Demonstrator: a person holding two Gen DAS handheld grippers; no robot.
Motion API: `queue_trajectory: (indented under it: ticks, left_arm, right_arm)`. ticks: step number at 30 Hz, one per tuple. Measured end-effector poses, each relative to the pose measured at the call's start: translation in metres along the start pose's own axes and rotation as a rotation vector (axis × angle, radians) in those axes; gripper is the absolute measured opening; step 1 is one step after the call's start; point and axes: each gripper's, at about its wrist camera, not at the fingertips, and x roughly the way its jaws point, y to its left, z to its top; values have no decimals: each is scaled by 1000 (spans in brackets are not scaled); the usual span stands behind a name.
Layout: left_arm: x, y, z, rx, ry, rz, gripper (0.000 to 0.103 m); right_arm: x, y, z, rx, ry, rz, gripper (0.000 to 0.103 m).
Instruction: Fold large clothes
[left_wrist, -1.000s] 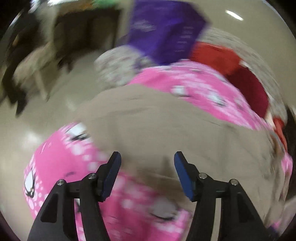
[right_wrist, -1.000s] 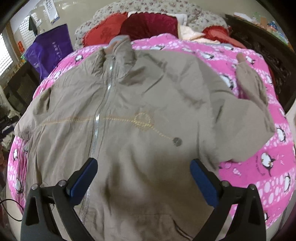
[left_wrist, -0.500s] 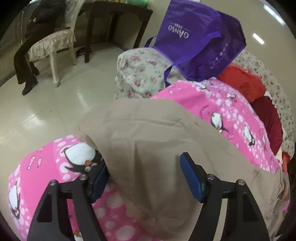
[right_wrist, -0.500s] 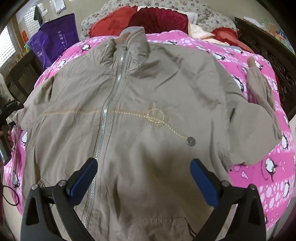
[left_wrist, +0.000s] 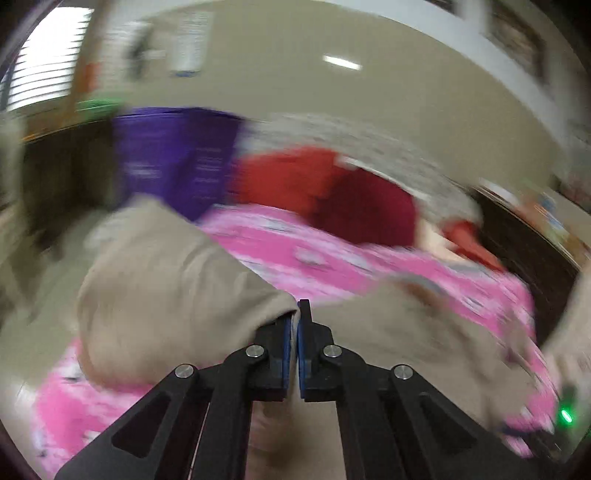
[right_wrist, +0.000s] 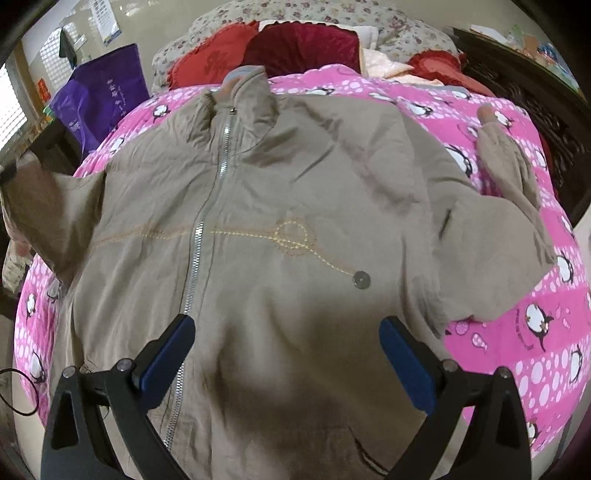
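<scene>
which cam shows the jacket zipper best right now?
Right wrist view: the zipper runs sharp down the front of the khaki jacket, from the collar almost to the hem. The left wrist view is motion-blurred and shows only a bunched jacket sleeve at the shut jaws, no zipper.

We can read no text: the white print on the purple bag (right_wrist: 101, 94) at ten o'clock and the paper sheets (right_wrist: 105, 22) on the wall are too blurred.
</scene>
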Motion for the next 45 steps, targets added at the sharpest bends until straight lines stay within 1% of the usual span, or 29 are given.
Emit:
queue_trajectory:
  ticks: [2,3,4,5,6,7,8,9,11,13,14,15,18,19,22,23,24,25,26,27,29,30,33,35,37,38,39,41,45]
  left_arm:
    - [15,-38,-18,81,67,-77,0]
    - [28,-57,-34,123,124,-117,0]
    - [43,-72,-52,157,197,-143,0]
    - [51,-78,-63,172,237,-147,0]
    - [64,-85,-80,188,299,-161,2]
    - [71,-88,-90,199,344,-183,9]
    - [77,-91,-101,210,391,-213,21]
    - [78,-92,-109,217,423,-233,22]
    - [68,-91,-115,251,424,-234,23]
    - [47,-92,-114,297,409,-265,29]
    - [35,-90,-113,314,400,-278,34]
    - [22,-85,-112,321,395,-284,37]
    - [-10,-52,-102,266,373,-306,38]
    - [-19,-40,-99,246,364,-302,38]
    - [-40,-5,-90,189,320,-232,38]
    - [-46,9,-88,171,307,-191,38]
    - [-50,23,-87,157,297,-146,38]
    - [-52,35,-87,126,298,-118,38]
    - [-51,49,-89,123,300,-42,38]
    - [-50,58,-90,118,301,14,38]
    - [-47,76,-94,94,308,93,38]
    - [-45,87,-96,73,319,133,38]
    - [-36,100,-101,46,333,186,38]
    - [-32,108,-103,26,341,203,38]
    - [-26,116,-105,2,356,215,38]
    - [-24,118,-104,-3,358,217,38]
    - [-22,121,-105,-10,359,218,38]
    - [-18,121,-104,-13,357,216,38]
    - [-12,119,-101,-16,348,201,38]
  right_arm:
    - [-5,-5,-2,5,-13,-5,102]
    - [-7,-7,-2,7,-18,-11,102]
    - [-8,-10,-2,12,-20,-19,102]
    - [-10,-14,-1,19,-21,-26,102]
    - [-12,-18,-1,28,-23,-31,102]
    - [-15,-22,-2,36,-28,-36,102]
    - [-16,-24,-1,39,-30,-41,102]
    - [-18,-27,-1,39,-31,-48,102]
    - [-20,-28,1,24,-33,-50,102]
    - [-22,-24,6,-9,-40,-52,102]
    - [-23,-21,9,-22,-46,-50,102]
    - [-24,-19,11,-30,-52,-46,102]
    - [-29,-9,15,-46,-74,-13,102]
    - [-29,-5,15,-50,-77,2,102]
    - [-26,10,13,-93,-57,93,102]
    - [-25,18,11,-120,-43,140,102]
    - [-25,31,9,-152,-26,207,102]
    - [-25,39,7,-168,-19,244,102]
    - [-27,50,6,-190,-14,291,102]
    - [-29,67,6,-230,-13,343,102]
    - [-31,92,7,-291,-9,395,102]
    - [-31,112,9,-335,0,431,101]
    - [-30,154,11,-401,6,505,101]
    - [-20,181,17,-450,21,540,100]
    - [-3,201,30,-469,14,509,99]
    - [7,205,39,-459,4,485,99]
    - [18,204,51,-429,-8,440,99]
    - [43,193,74,-339,-32,337,98]
    - [94,154,107,-167,-22,138,98]
